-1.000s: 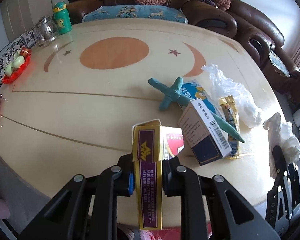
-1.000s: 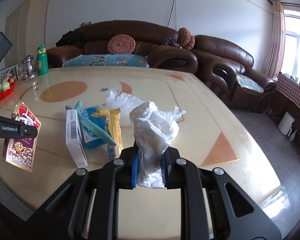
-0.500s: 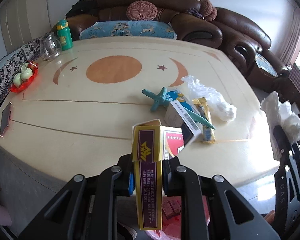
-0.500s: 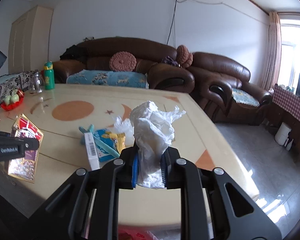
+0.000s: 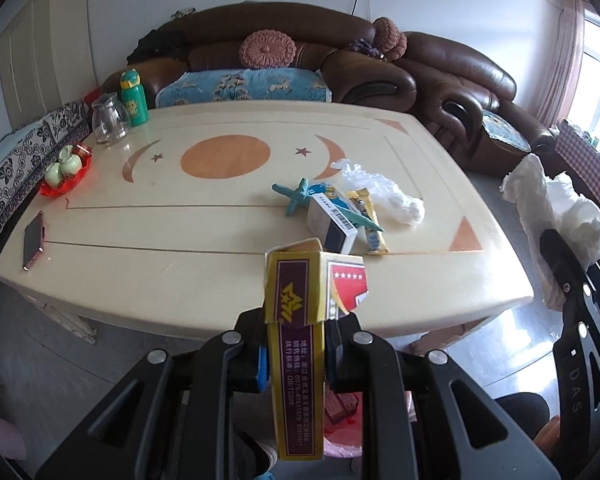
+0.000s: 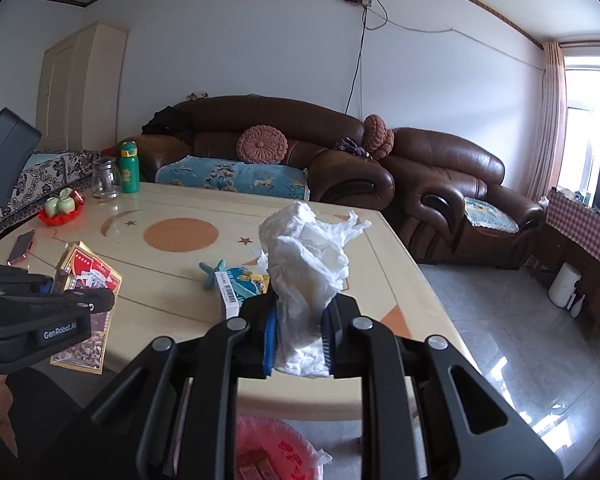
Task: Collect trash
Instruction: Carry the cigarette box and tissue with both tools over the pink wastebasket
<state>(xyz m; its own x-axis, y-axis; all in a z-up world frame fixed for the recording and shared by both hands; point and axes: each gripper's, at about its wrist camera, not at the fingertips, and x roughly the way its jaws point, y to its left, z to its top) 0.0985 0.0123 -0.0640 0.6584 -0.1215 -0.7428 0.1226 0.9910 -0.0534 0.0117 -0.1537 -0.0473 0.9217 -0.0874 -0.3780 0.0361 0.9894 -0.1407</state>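
My left gripper (image 5: 296,354) is shut on a flattened yellow and purple carton (image 5: 298,340), held off the near edge of the cream table (image 5: 148,248). My right gripper (image 6: 298,340) is shut on a crumpled white plastic bag (image 6: 308,256), also pulled back over the table's near edge. Below both hangs a pink-lined bin (image 6: 276,448) with small boxes inside. The left gripper (image 6: 40,312) with its carton (image 6: 92,276) shows at the left of the right wrist view. More trash lies on the table: a white and dark box (image 5: 332,224), a blue packet, a yellow wrapper (image 5: 370,220), a white bag (image 5: 384,196).
A teal starfish-shaped toy (image 5: 300,200) lies among the trash. A phone (image 5: 34,240), a red dish with green cups (image 5: 66,168), a glass jar (image 5: 108,120) and a green bottle (image 5: 134,98) stand along the left side. Brown sofas (image 5: 440,72) line the back.
Both grippers have drawn back and upward from the table with their loads. The table now sits farther off, and the pink-lined bin has come into view beneath them.
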